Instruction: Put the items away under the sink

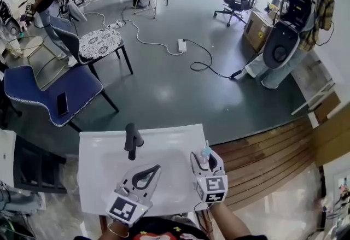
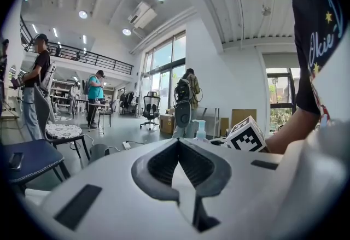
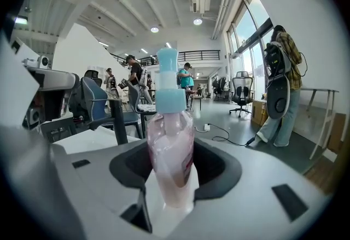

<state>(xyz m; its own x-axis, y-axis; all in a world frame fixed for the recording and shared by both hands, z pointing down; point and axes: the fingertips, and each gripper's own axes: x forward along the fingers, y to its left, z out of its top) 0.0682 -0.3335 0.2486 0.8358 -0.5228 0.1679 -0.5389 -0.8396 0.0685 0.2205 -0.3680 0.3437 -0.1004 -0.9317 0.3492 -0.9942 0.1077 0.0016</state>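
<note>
Your right tongs (image 1: 204, 161) stood fairly wide, their pads clamped on the lower body of an upright pump bottle (image 3: 170, 146) of pink liquid with a pale blue pump. You held it over the right edge of the white sink (image 1: 104, 151). Your left tongs (image 2: 178, 141) were closed tip to tip and empty, near the black faucet (image 1: 132, 140).
</note>
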